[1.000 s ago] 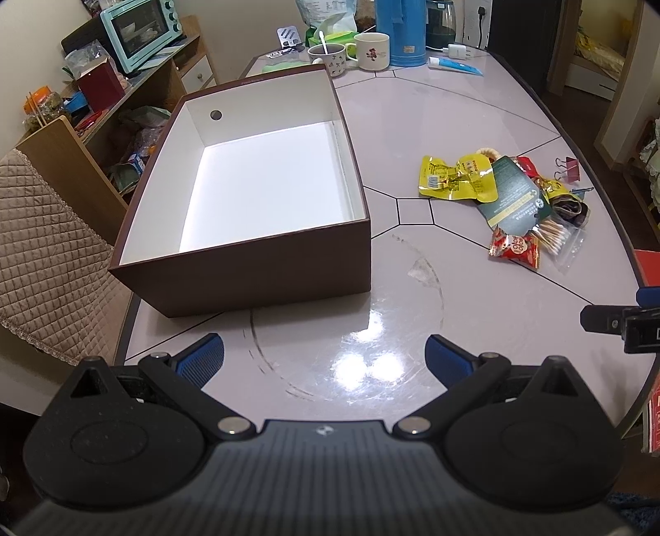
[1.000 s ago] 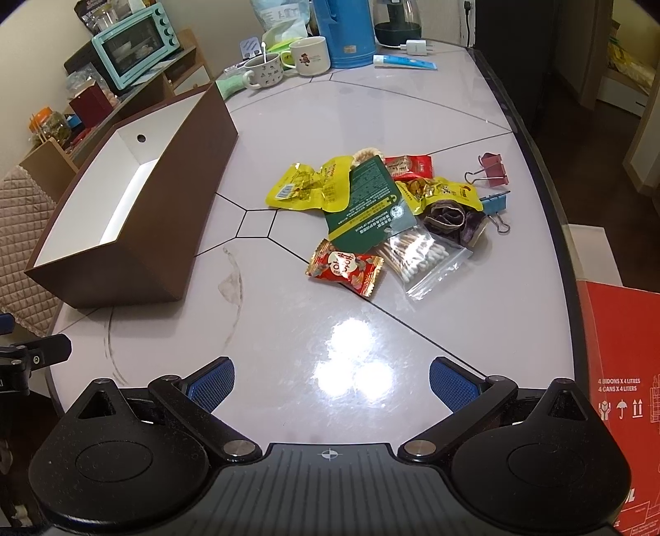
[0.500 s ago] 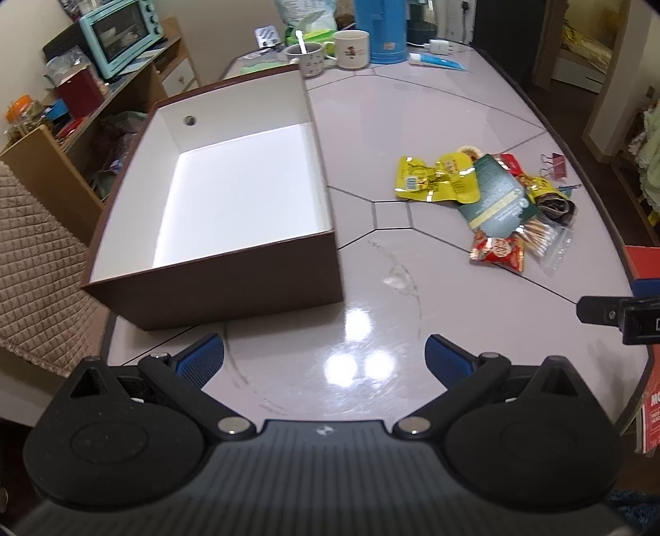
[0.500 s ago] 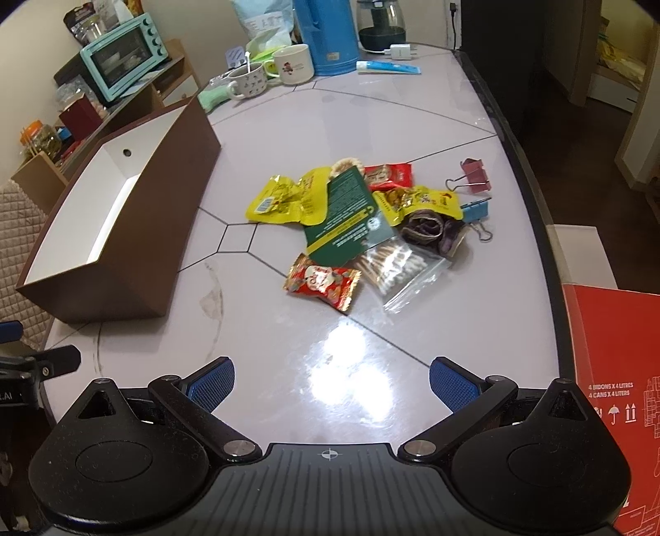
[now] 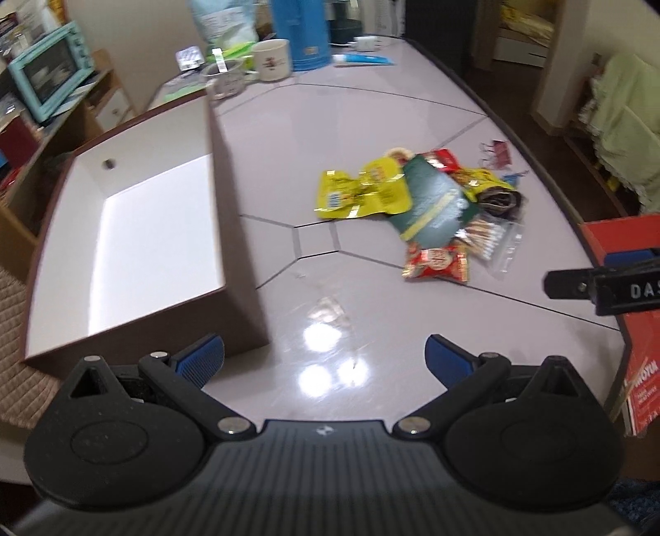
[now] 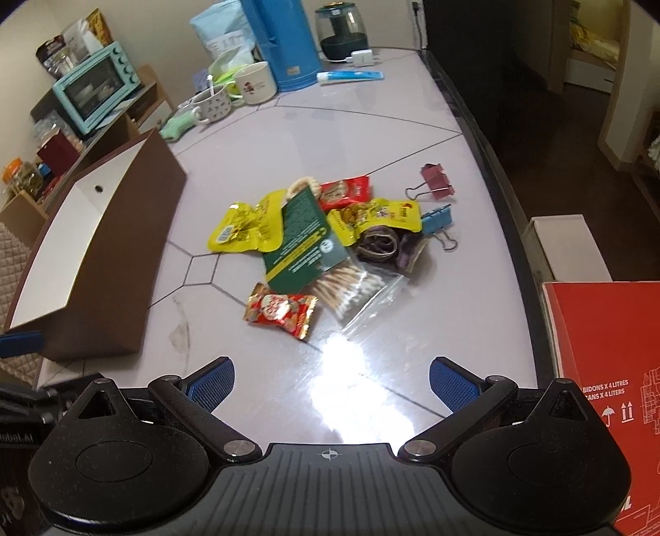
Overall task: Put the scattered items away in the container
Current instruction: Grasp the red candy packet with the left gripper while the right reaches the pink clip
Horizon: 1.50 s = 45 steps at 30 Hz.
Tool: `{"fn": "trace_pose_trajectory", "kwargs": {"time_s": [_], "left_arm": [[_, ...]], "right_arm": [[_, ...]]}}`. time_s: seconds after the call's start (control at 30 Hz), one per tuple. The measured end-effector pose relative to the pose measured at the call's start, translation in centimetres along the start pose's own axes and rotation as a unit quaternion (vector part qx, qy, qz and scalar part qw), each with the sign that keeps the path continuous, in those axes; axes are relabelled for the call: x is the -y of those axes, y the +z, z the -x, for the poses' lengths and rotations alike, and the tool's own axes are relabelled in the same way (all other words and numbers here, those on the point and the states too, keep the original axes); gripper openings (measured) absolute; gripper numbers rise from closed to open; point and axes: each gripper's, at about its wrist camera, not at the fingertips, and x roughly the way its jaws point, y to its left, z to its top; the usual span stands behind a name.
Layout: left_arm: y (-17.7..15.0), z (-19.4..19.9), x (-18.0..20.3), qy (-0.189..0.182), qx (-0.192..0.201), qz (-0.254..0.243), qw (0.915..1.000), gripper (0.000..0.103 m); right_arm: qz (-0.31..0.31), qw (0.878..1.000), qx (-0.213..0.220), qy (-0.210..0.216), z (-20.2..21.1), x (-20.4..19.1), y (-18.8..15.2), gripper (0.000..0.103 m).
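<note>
A brown box [image 5: 243,255] with a white inside stands empty on the left of the table, also the brown box [image 6: 111,264] in the right wrist view. A pile of items lies mid-table: a yellow packet [image 6: 247,224], a green packet [image 6: 303,239], a red snack [image 6: 282,311], a bag of cotton swabs [image 6: 354,288], hair ties [image 6: 385,245], a blue clip [image 6: 439,222] and a pink clip [image 6: 435,181]. The red snack [image 5: 437,264] shows in the left wrist view too. My left gripper [image 5: 324,356] is open near the box's corner. My right gripper [image 6: 332,377] is open, short of the pile.
Mugs [image 6: 255,84], a blue flask [image 6: 282,45], a tube [image 6: 350,75] and a jar [image 6: 340,29] stand at the table's far end. A red carton [image 6: 606,371] sits off the right edge. Shelves with a teal oven [image 6: 97,88] lie left.
Both views have shifted: the left gripper has swung right, so the box sits further left. The right gripper has drawn back and risen a little. The pile has not moved.
</note>
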Motion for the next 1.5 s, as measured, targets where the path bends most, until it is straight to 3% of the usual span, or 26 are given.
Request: {"fn": "trace_pose_trajectory", "kwargs": {"time_s": [0.57, 0.8, 0.93, 1.17, 1.33, 1.5], "left_arm": [[3.9, -6.4, 5.2, -0.090, 0.009, -0.117, 0.9890, 0.091], [4.8, -10.0, 6.5, -0.124, -0.008, -0.122, 0.9847, 0.091], [5.0, -12.3, 6.7, -0.146, -0.012, -0.106, 0.9835, 0.084], [5.3, -15.7, 7.6, -0.147, -0.027, -0.090, 0.9847, 0.078], [5.4, -16.5, 8.0, -0.130, -0.010, -0.100, 0.9865, 0.073], [4.8, -16.1, 8.0, -0.124, 0.006, -0.131, 0.9835, 0.059]], "right_arm": [[-0.068, 0.997, 0.008, -0.030, -0.8, 5.3, 1.4, 0.103], [-0.083, 0.996, -0.004, -0.037, -1.8, 6.6, 1.9, 0.103], [-0.085, 0.996, -0.015, -0.036, -2.8, 6.9, 2.1, 0.103], [-0.090, 0.995, -0.027, -0.036, -4.2, 7.6, 2.8, 0.103], [-0.093, 0.994, -0.034, -0.035, -5.2, 8.1, 3.1, 0.103], [-0.090, 0.995, -0.039, -0.034, -5.9, 8.2, 3.4, 0.103]]}}
